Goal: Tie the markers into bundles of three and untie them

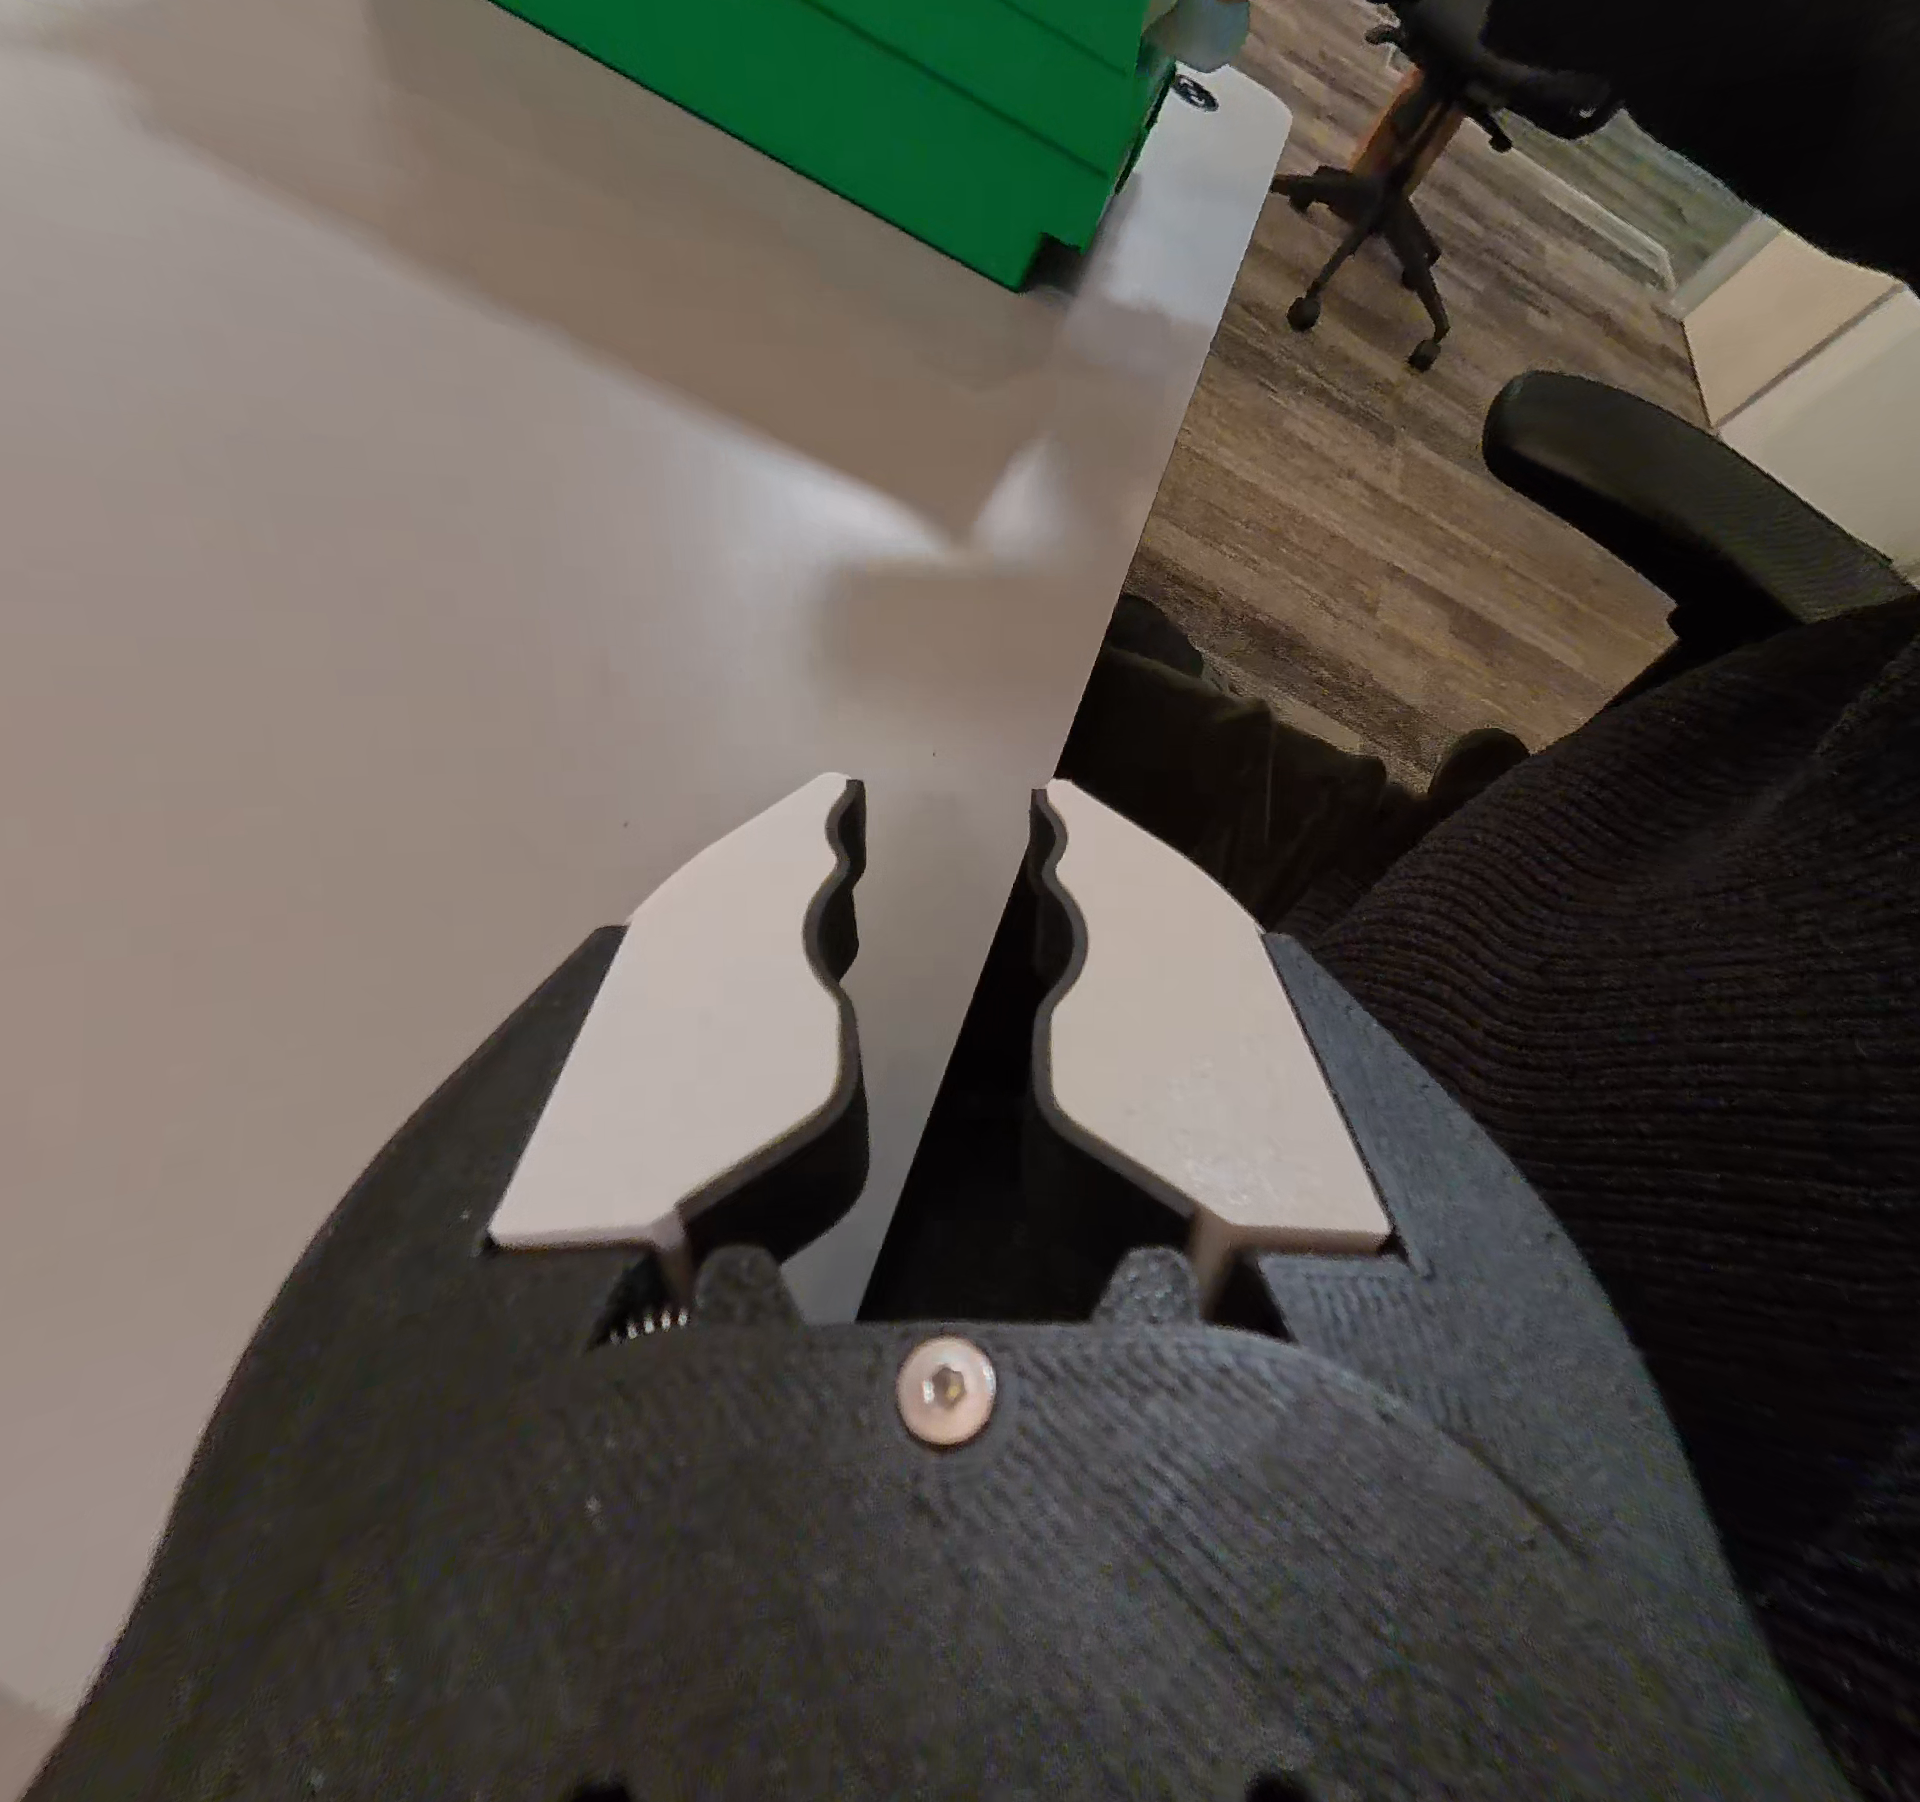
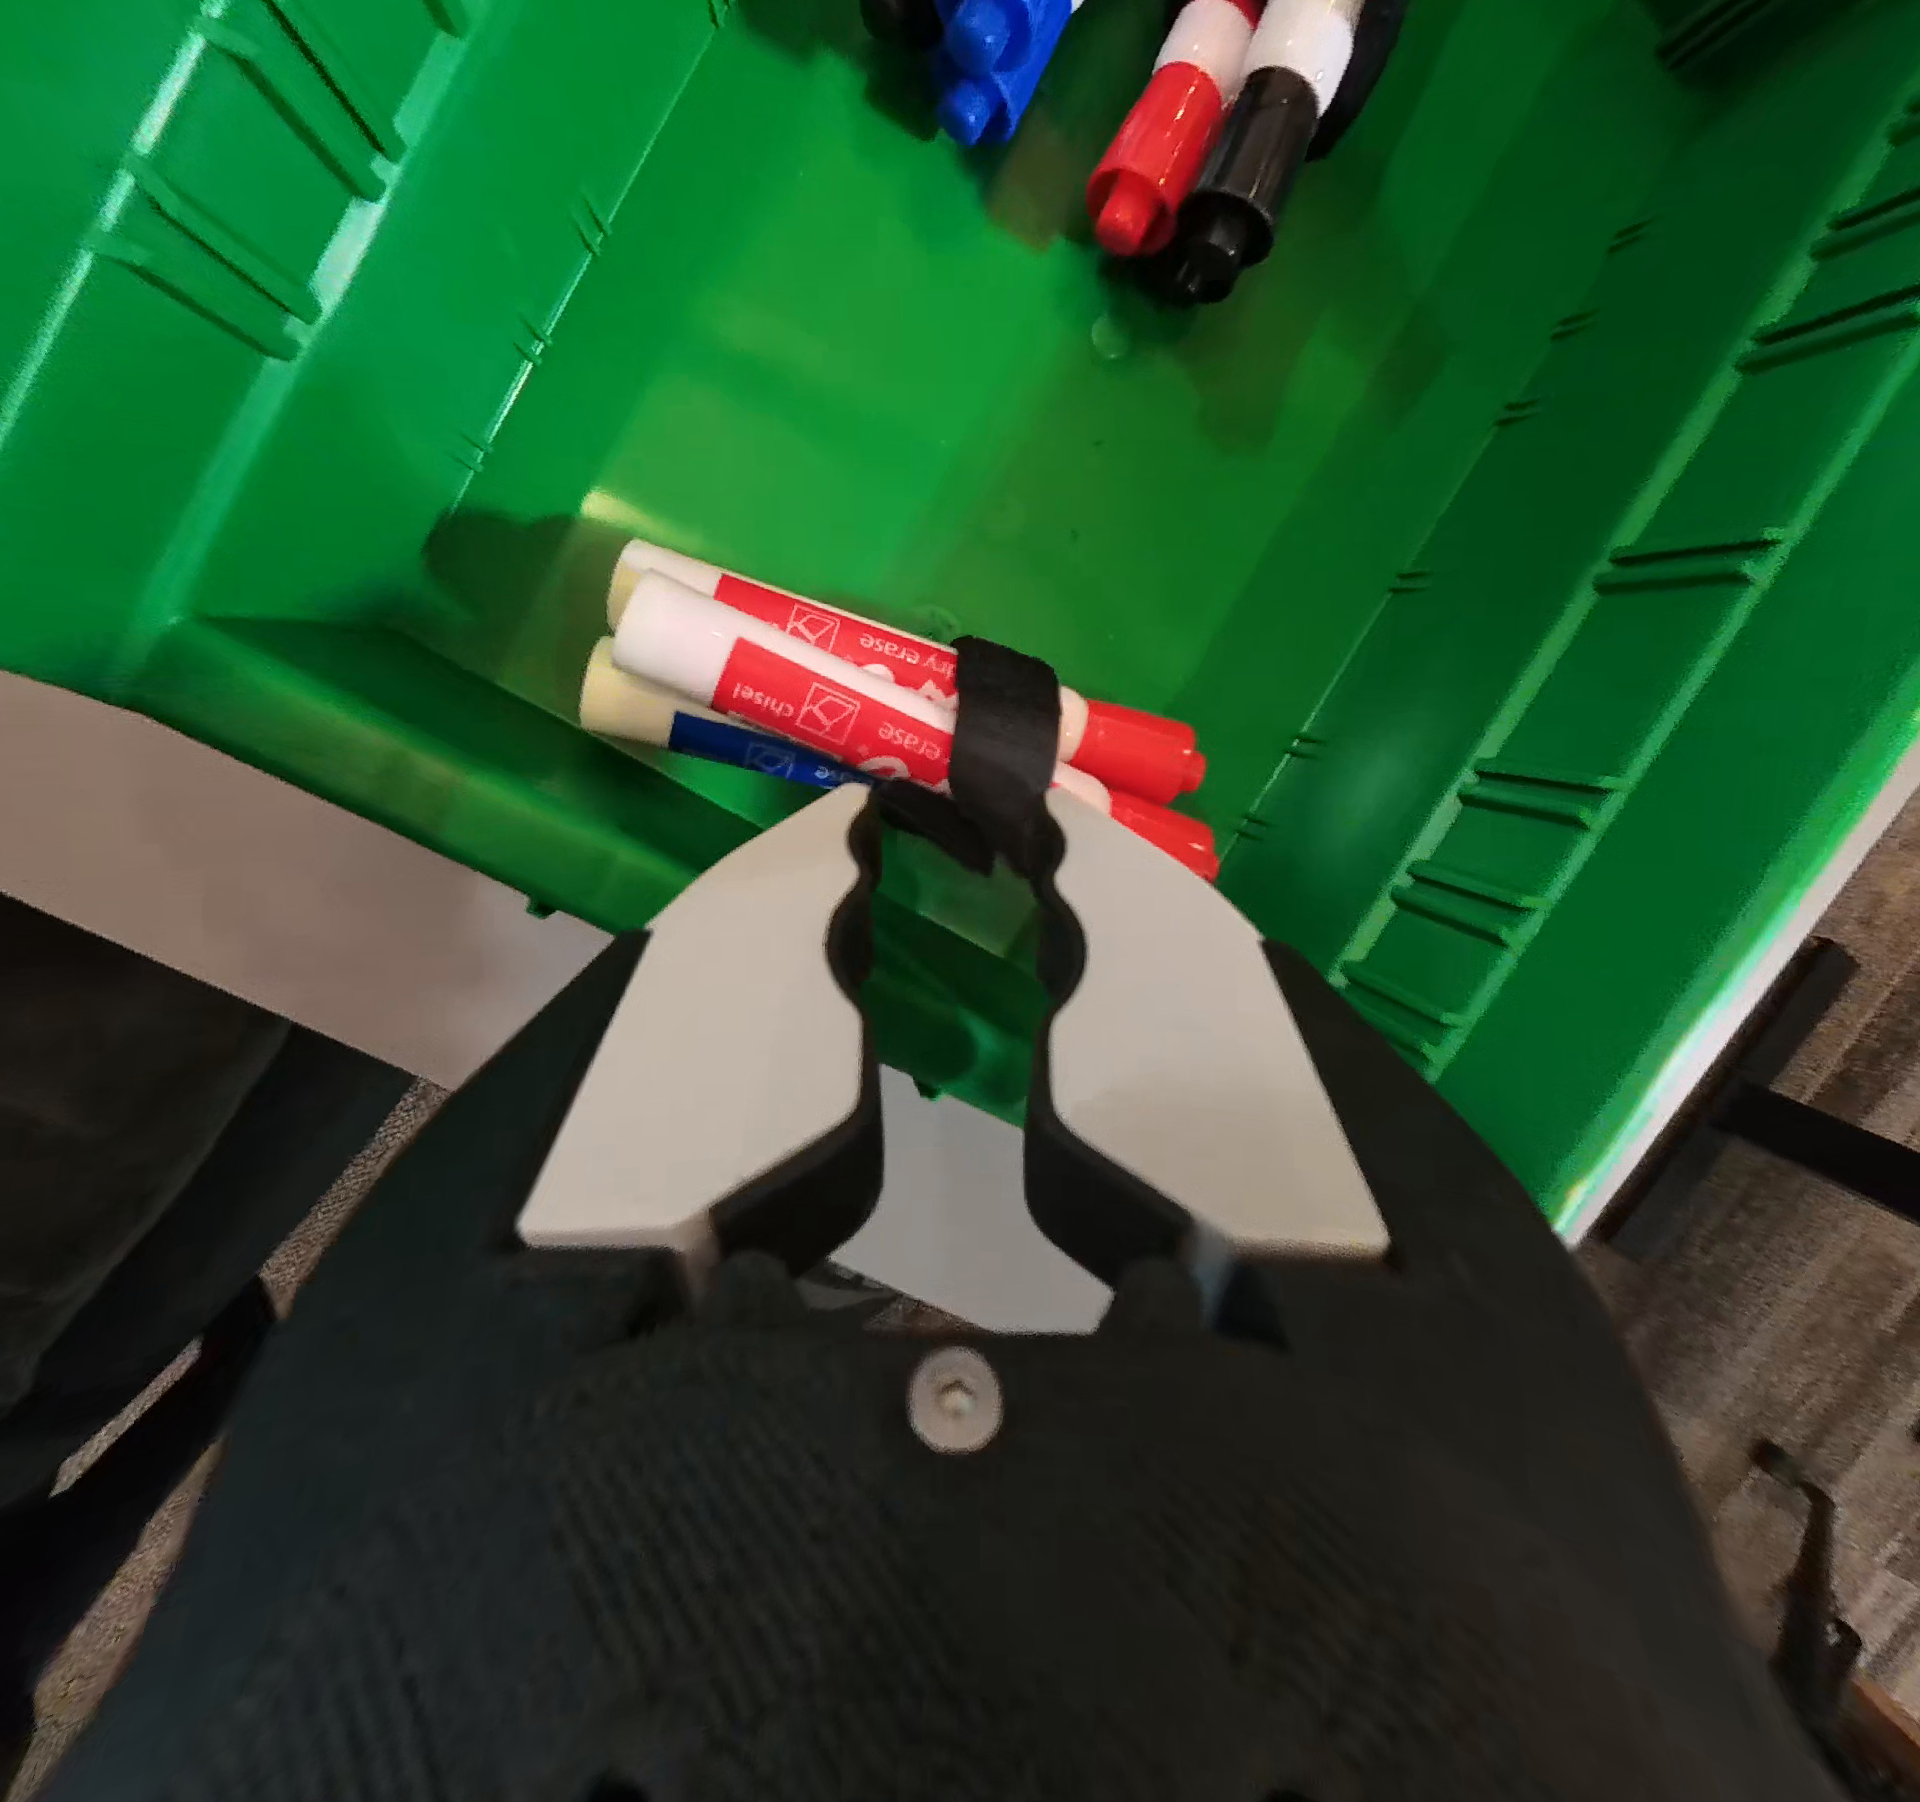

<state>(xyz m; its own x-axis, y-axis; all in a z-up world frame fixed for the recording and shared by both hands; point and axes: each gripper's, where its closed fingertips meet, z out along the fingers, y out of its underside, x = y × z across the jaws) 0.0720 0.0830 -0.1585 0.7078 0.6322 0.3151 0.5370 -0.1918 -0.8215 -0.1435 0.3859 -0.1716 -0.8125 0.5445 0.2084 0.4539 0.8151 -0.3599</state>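
Your left gripper [image 1: 948,796] hangs parted and empty over the table [image 1: 416,609] edge, the green bin [image 1: 831,59] well beyond it. Your right gripper [image 2: 956,822] grips the black strap [image 2: 1003,724] binding the marker bundle [image 2: 831,692] inside the bin [image 2: 831,381]; loose markers [image 2: 1174,142] lie farther in.

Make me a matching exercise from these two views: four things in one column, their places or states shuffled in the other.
Things:
1. left tongs
2. right tongs
3. strapped marker bundle
4. loose markers

Places or states:
A. far end of the green bin
B. open over the table edge, empty
C. near end of the bin floor
D. tips at the bundle's black strap

Pairs: 1-B, 2-D, 3-C, 4-A
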